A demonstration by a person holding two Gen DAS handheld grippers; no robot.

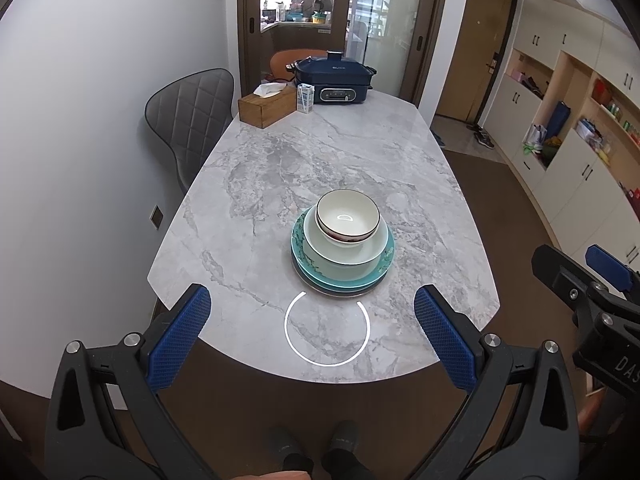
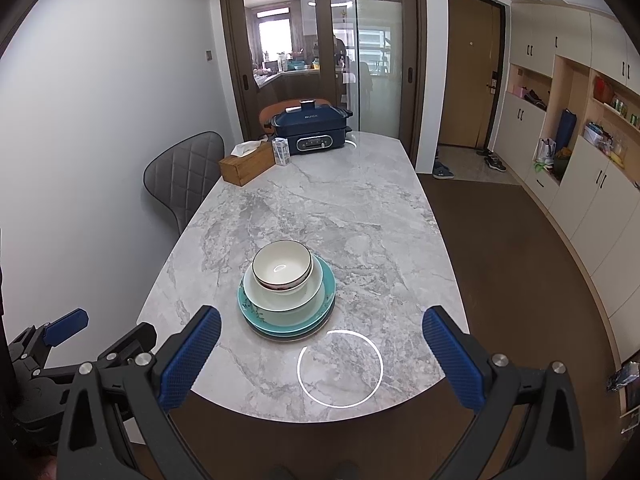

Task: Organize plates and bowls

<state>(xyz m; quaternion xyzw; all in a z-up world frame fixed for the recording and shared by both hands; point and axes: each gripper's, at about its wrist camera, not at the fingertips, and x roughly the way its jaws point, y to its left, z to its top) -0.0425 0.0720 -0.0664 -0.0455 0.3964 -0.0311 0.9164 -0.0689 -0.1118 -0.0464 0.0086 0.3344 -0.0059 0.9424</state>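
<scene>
Left claw (image 1: pixel 312 332) is held level with its jaws spread wide, blue pads (image 1: pixel 178 338) at 8 and 4 o'clock, nothing between them. Right claw (image 2: pixel 322 354) is likewise wide apart and empty. The two sit side by side, close together. The person's feet (image 1: pixel 316 454) show at 6 o'clock.

Each claw has a black plastic frame with two long arms that have triangle-shaped holes in them. The left claw (image 1: pixel 312 332) and the right claw (image 2: pixel 322 354) both carry blue fingers (image 1: pixel 180 336) with a fine grid texture on the inner side. Round silver screws (image 1: pixel 491 339) sit behind the fingers. Below the claws, dark shoes (image 1: pixel 344 438) show.
</scene>
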